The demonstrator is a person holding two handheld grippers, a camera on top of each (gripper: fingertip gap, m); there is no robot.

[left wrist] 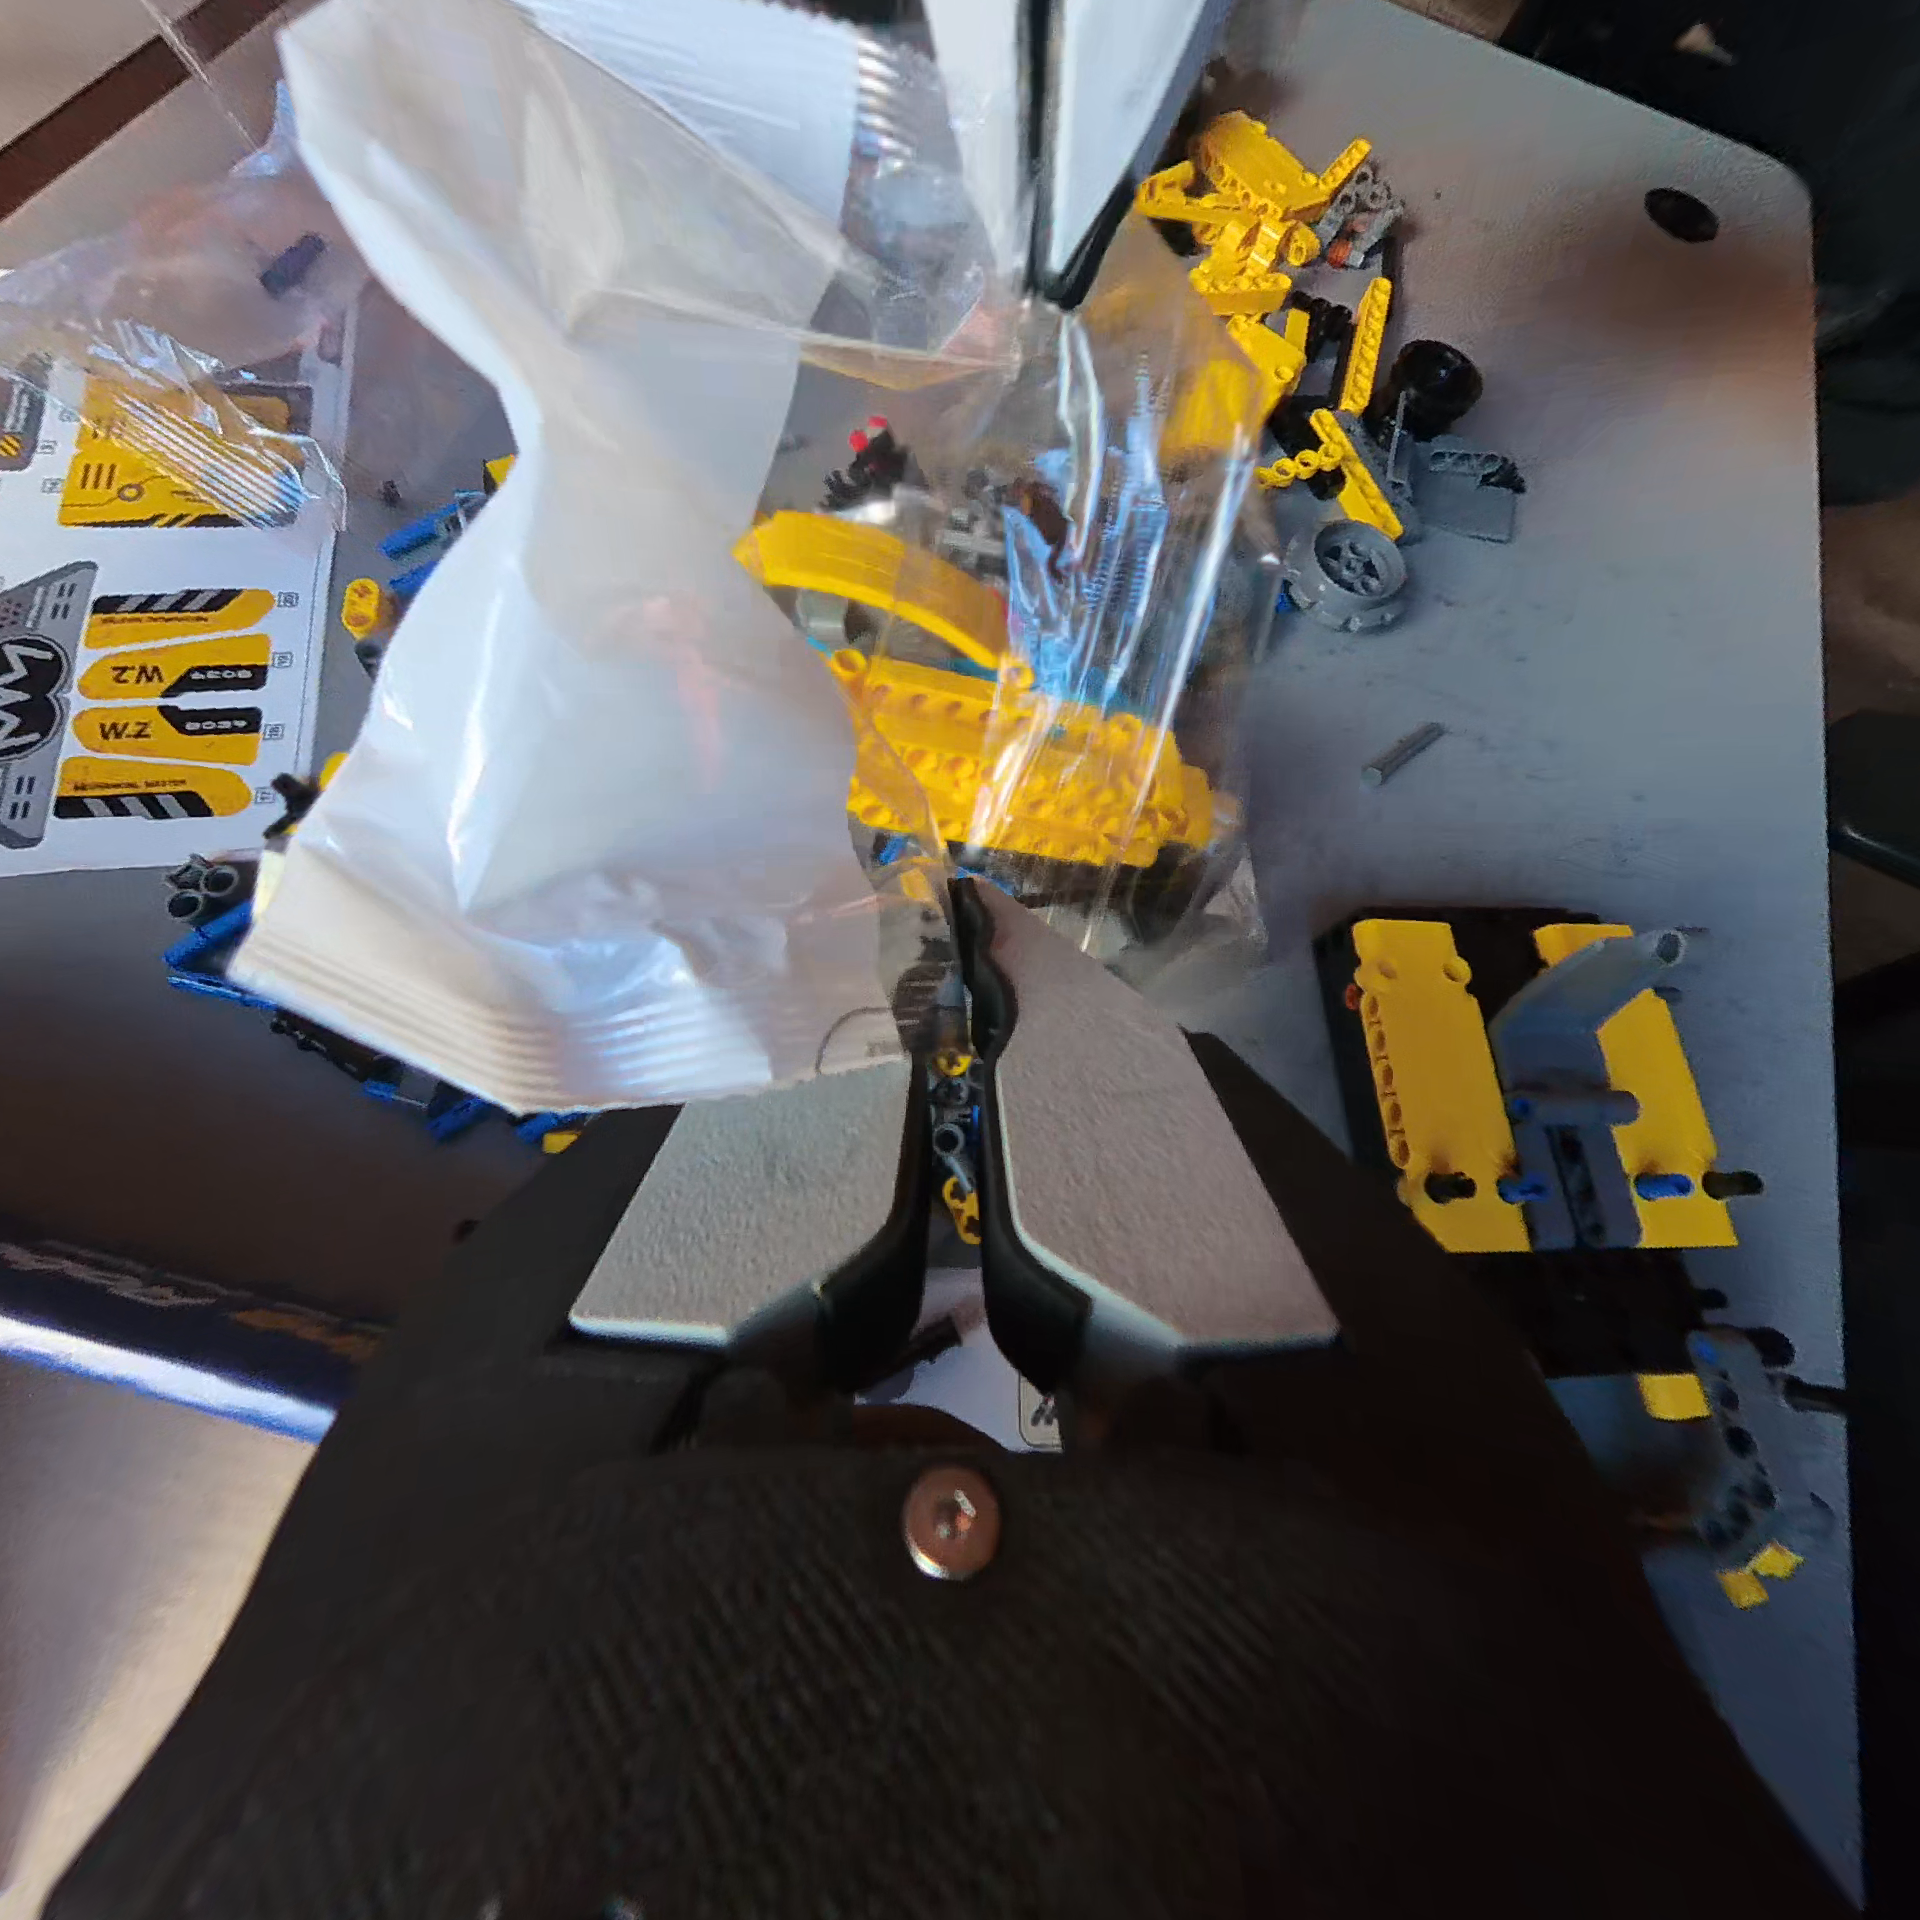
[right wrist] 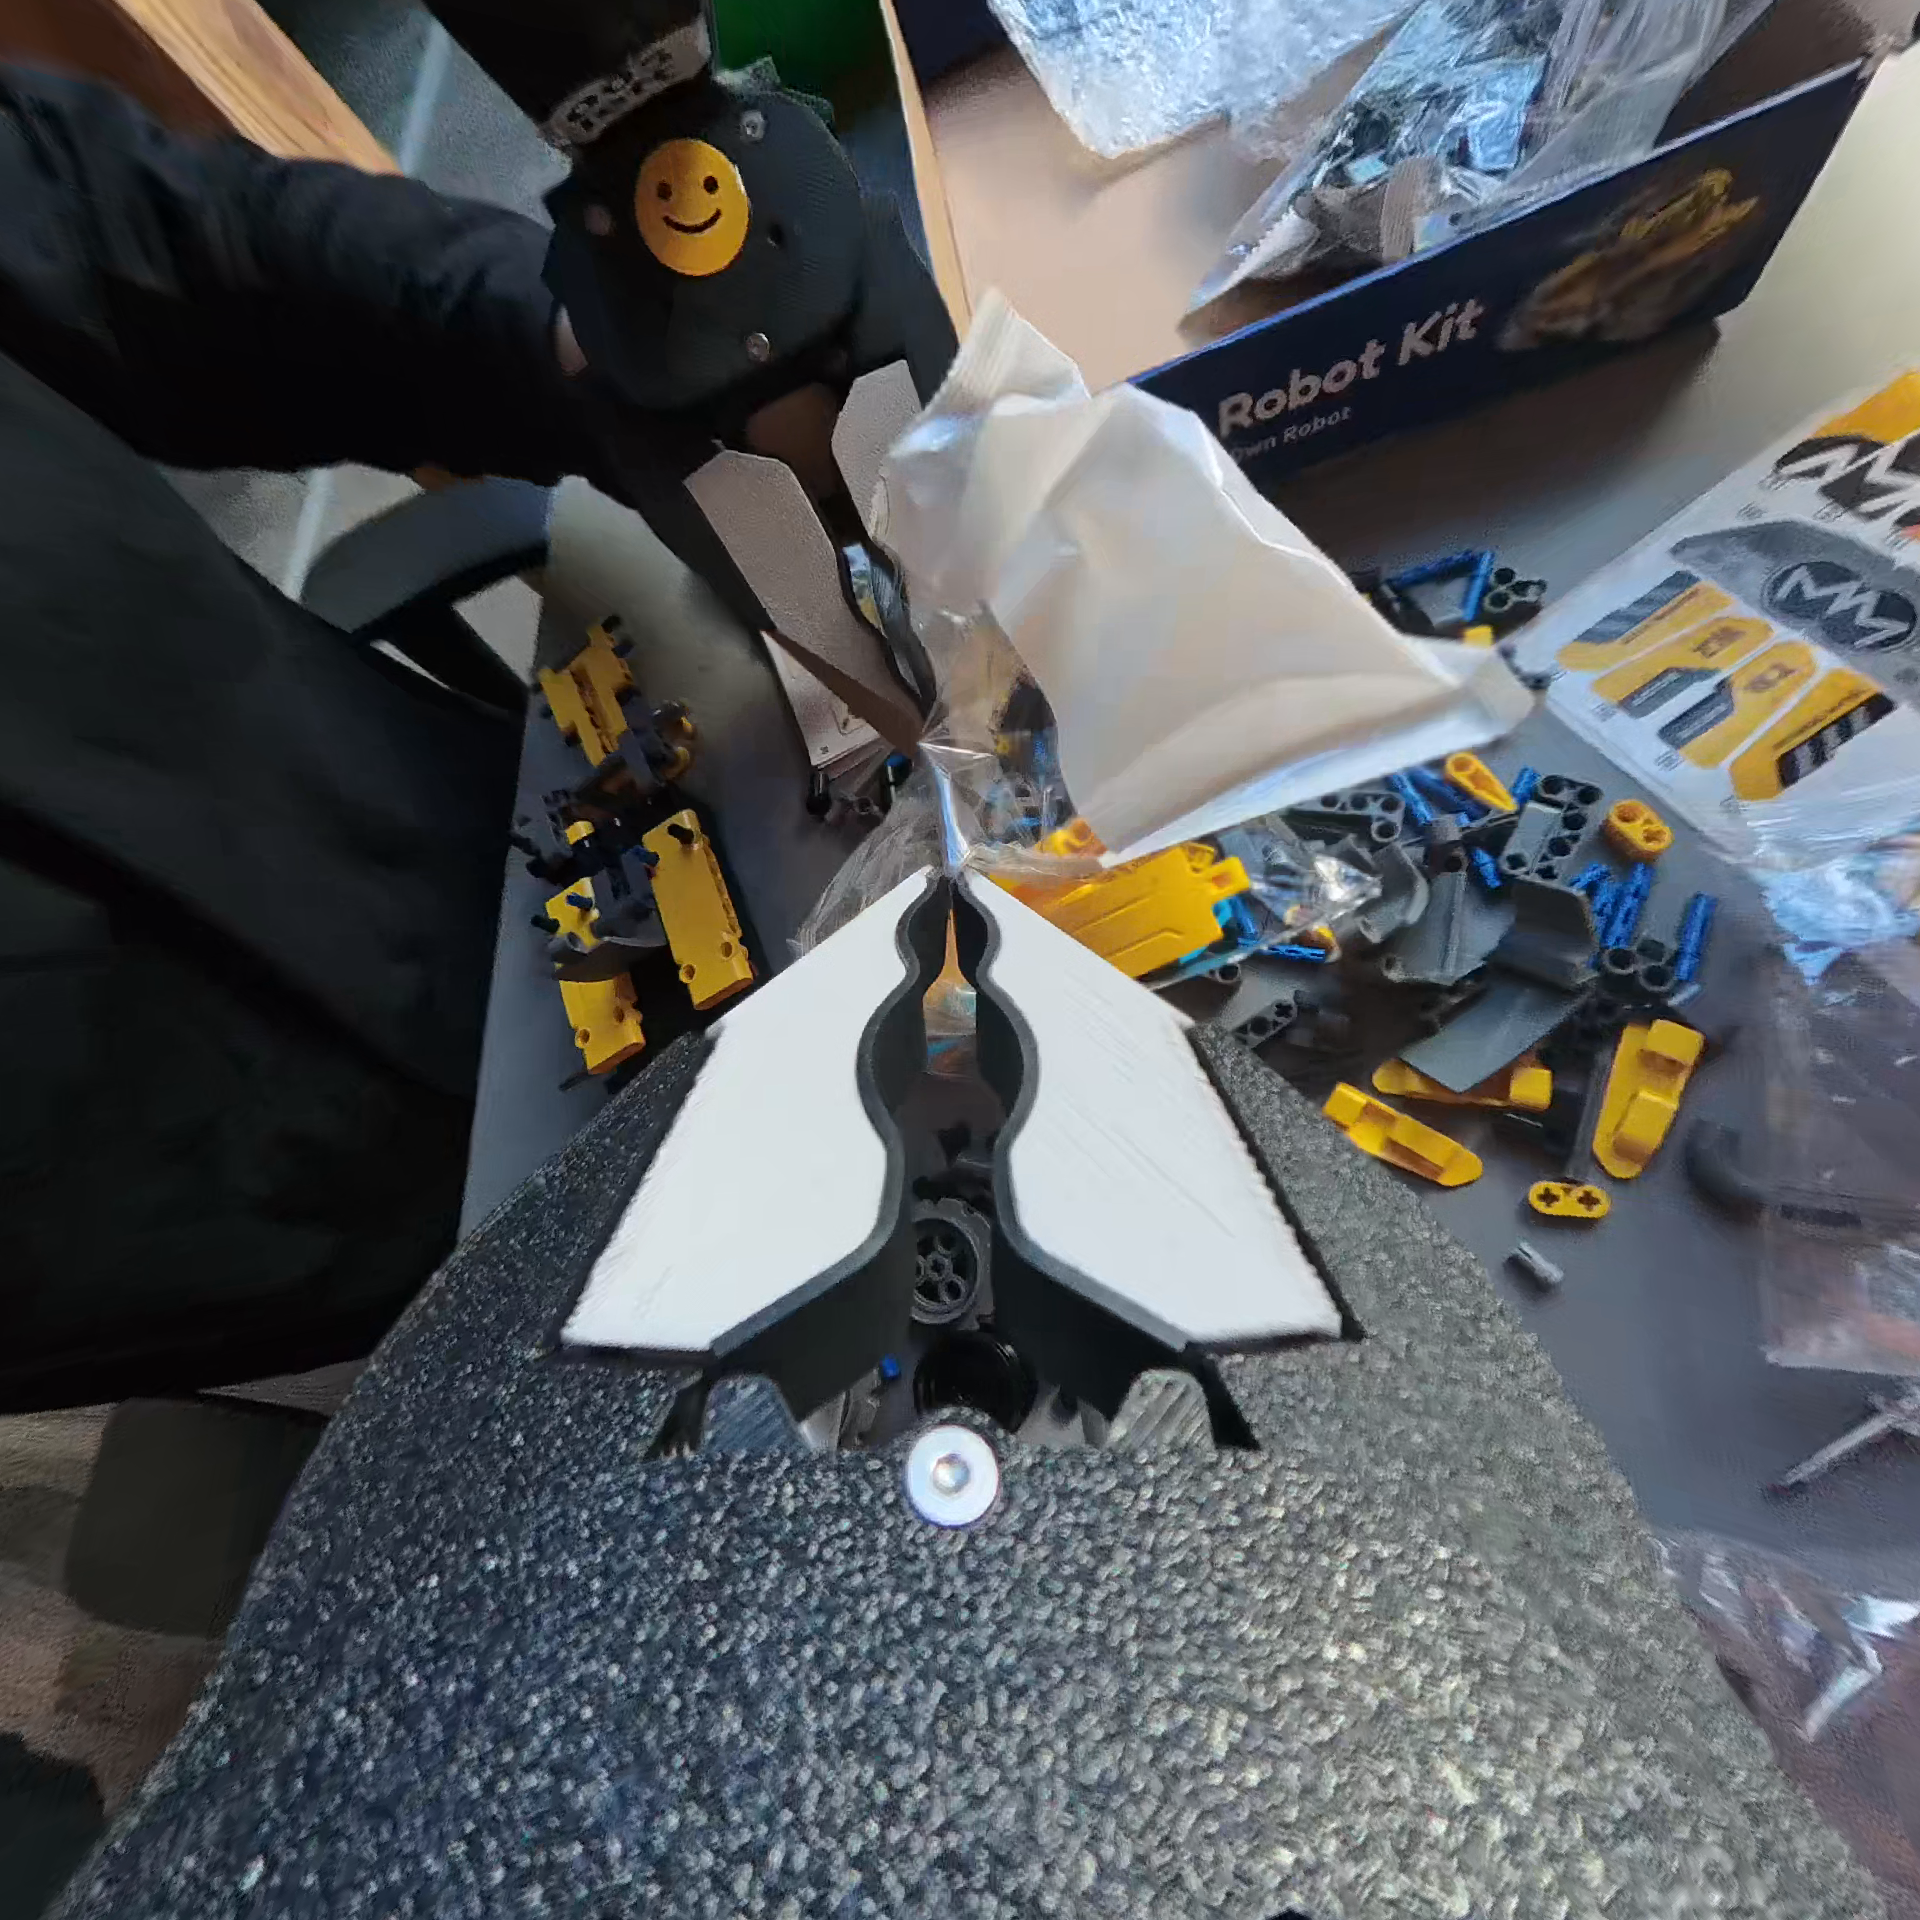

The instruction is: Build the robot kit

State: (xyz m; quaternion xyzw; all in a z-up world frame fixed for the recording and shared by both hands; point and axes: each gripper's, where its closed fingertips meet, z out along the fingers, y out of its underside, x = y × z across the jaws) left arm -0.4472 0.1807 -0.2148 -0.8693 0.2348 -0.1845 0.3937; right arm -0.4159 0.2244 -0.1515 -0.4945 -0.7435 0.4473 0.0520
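A plastic bag (left wrist: 582, 623), part white and part clear film, hangs stretched between both grippers above a grey table (left wrist: 1558, 675). My left gripper (left wrist: 961, 899) is shut on the bag's clear edge. My right gripper (right wrist: 951, 883) is shut on a twisted strip of the clear film (right wrist: 951, 810). Yellow building pieces (left wrist: 1039, 769) show through the film. In the right wrist view the left gripper (right wrist: 914, 727) pinches the same bag (right wrist: 1143, 603) just beyond my tips. In the left wrist view the right gripper's white fingers (left wrist: 1081, 156) grip the bag from the top.
Loose yellow, grey and blue pieces (right wrist: 1507, 935) lie on the table. A sticker sheet (left wrist: 156, 665) lies at the left. A yellow and grey assembly (left wrist: 1538, 1081) and a wheeled yellow frame (left wrist: 1299, 312) stand at the right. A dark blue box (right wrist: 1455, 312) holds more bags. Spacing between my two grippers at the tips: around 9 cm.
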